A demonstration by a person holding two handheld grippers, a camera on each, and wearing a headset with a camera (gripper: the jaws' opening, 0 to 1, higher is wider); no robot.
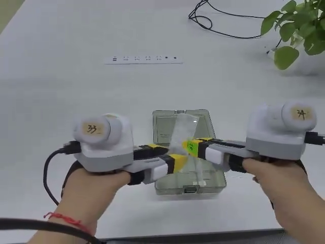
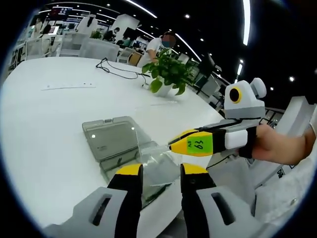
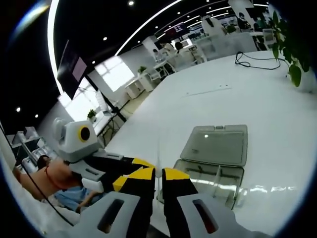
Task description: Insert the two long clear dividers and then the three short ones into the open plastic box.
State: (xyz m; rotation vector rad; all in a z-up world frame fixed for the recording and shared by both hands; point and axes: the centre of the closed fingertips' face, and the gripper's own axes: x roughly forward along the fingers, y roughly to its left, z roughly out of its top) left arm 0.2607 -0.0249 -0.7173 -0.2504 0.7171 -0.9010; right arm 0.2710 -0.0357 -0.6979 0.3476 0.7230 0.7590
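Head view: one clear divider (image 1: 187,129), glassy and hard to see, hangs tilted over the open plastic box (image 1: 216,184) on the white table (image 1: 76,91), not yet seated; dividers already inside unreadable, so most insertions judged outstanding; right gripper (image 1: 192,146) pinches it, left gripper (image 1: 167,155) jaws apart alongside.

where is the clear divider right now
In the head view the clear divider stands tilted over the open plastic box, held by the right gripper, with the left gripper close on its left.
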